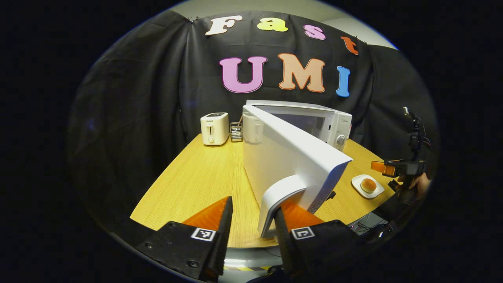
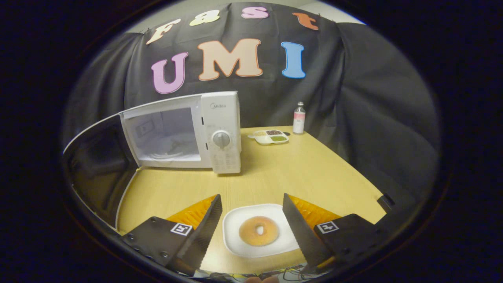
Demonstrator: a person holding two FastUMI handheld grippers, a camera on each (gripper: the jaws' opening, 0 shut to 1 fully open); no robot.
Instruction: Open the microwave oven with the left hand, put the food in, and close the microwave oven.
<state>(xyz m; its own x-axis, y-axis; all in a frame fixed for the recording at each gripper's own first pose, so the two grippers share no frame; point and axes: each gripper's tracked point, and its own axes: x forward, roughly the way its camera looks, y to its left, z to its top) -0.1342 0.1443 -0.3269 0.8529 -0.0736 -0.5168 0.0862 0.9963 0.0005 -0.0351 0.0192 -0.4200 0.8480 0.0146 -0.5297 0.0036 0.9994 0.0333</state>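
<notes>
Left gripper view: left gripper (image 1: 251, 224) spread, one finger hooked behind white microwave door's curved handle (image 1: 279, 196), door swung wide | right gripper (image 2: 251, 228) released, straddling round golden bun (image 2: 259, 230) on white plate (image 2: 235, 239) before microwave | advice: grip plate rim level, clear the door

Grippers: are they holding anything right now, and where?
The left gripper has its jaws open around the door's handle, not clamped. The right gripper holds nothing.
</notes>
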